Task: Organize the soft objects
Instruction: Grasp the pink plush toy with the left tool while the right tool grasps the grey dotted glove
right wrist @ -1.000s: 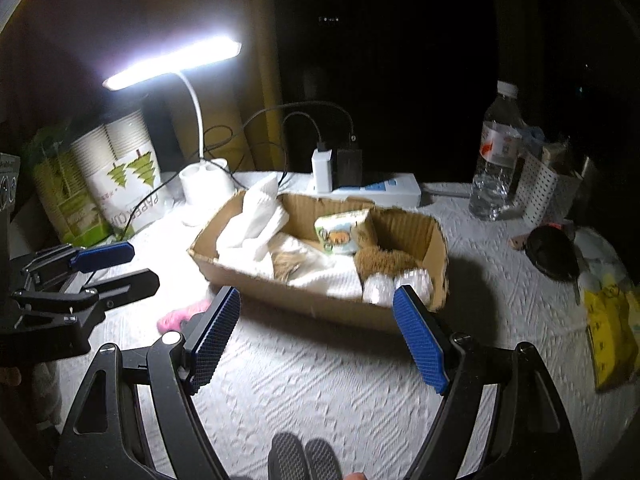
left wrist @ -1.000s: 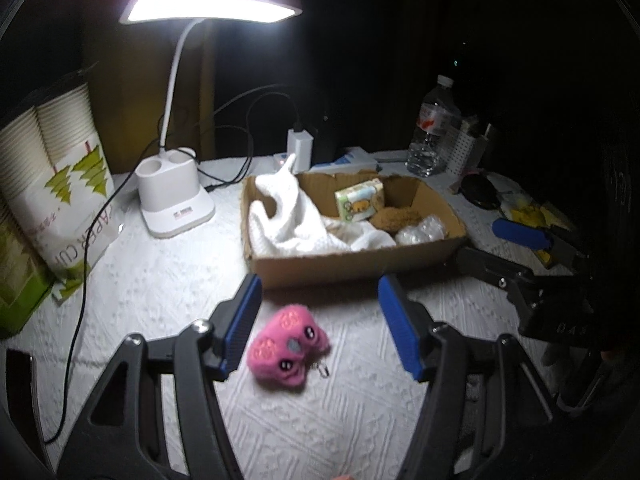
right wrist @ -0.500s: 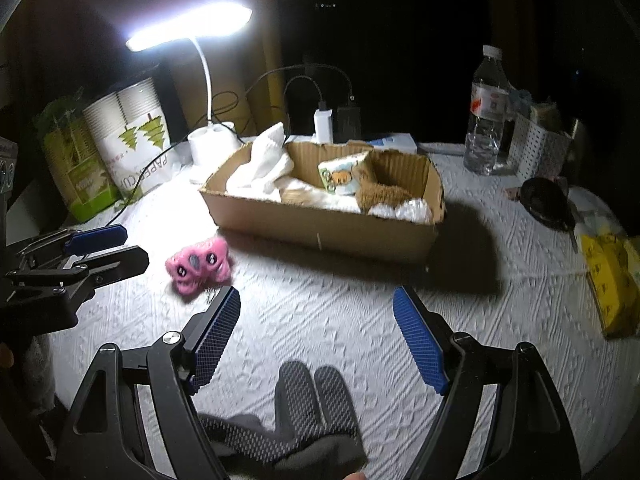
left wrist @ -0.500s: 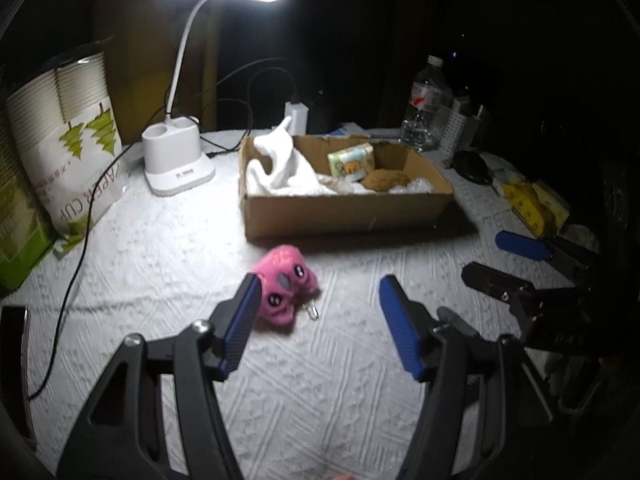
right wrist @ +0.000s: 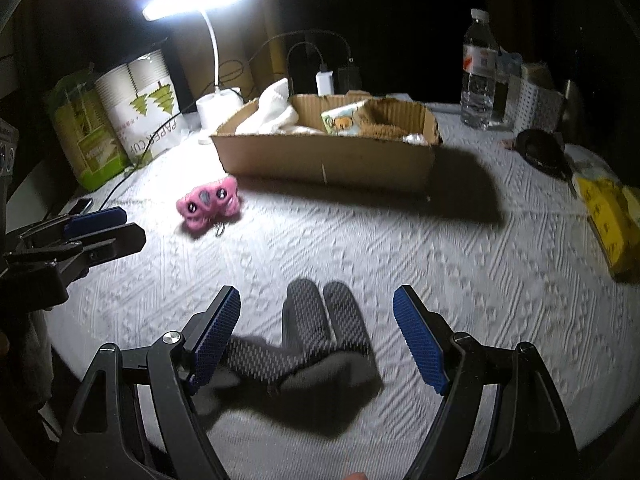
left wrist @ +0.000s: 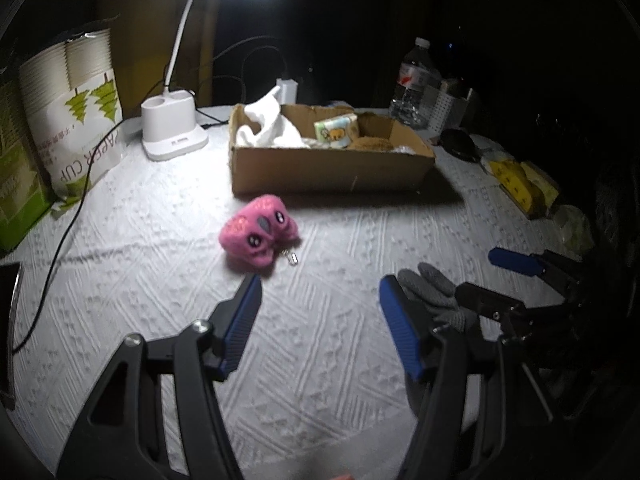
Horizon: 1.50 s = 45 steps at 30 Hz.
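Observation:
A pink plush toy (left wrist: 259, 233) lies on the white tablecloth in front of a cardboard box (left wrist: 332, 168); it also shows in the right wrist view (right wrist: 209, 207). The box (right wrist: 324, 160) holds a white cloth (left wrist: 266, 126), a tissue pack (left wrist: 335, 132) and a brown plush (left wrist: 370, 144). A grey knit glove (right wrist: 320, 340) lies flat between the open fingers of my right gripper (right wrist: 316, 320); it also shows in the left wrist view (left wrist: 436, 292). My left gripper (left wrist: 320, 308) is open and empty, a short way in front of the pink toy.
A lit desk lamp (left wrist: 172, 132) and a bag of paper cups (left wrist: 76, 120) stand at the back left, with a cable (left wrist: 60, 240) running over the cloth. A water bottle (left wrist: 414, 84), a white basket (right wrist: 536, 100) and yellow packets (right wrist: 612, 216) are on the right.
Both grippers have pulled back from the box toward the table's front. The pink toy now lies farther ahead of the left gripper, and the grey glove has come between the right gripper's fingers.

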Each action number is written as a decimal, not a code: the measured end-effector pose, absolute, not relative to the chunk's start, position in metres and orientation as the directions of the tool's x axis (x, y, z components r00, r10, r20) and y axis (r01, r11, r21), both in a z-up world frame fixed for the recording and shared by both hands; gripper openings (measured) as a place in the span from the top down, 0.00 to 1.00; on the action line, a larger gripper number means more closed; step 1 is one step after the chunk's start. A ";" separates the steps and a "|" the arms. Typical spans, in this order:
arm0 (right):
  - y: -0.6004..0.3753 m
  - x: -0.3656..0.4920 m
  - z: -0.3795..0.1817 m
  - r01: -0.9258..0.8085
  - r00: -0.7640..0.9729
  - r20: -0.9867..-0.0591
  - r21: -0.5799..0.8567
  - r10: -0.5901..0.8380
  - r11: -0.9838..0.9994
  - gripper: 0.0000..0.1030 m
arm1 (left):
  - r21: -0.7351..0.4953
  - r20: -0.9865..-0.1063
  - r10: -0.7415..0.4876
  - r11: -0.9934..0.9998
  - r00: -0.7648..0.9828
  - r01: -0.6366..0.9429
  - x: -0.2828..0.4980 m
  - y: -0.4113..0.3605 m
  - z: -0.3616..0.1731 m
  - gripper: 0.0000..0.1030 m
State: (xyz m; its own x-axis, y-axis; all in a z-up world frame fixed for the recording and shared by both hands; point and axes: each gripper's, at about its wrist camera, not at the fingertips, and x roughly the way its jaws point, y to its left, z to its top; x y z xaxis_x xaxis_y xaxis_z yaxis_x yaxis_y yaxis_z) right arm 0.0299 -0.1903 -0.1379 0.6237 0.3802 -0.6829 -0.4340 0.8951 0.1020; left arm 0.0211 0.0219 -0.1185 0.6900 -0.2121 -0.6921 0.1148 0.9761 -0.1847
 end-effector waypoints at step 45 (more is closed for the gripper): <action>-0.161 0.060 -0.163 -0.494 0.568 -0.733 0.061 0.375 0.867 0.58 | -0.169 -0.762 -0.178 0.983 0.622 0.075 0.065 0.032 -0.151 0.39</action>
State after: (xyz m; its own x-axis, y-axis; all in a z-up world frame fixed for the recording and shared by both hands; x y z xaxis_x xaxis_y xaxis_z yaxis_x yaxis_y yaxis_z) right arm 0.0596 -0.1614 -0.1632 0.5680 0.3752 -0.7326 -0.4944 0.8671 0.0608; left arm 0.0651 0.0316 -0.1512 0.6221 -0.1785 -0.7623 0.0745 0.9828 -0.1692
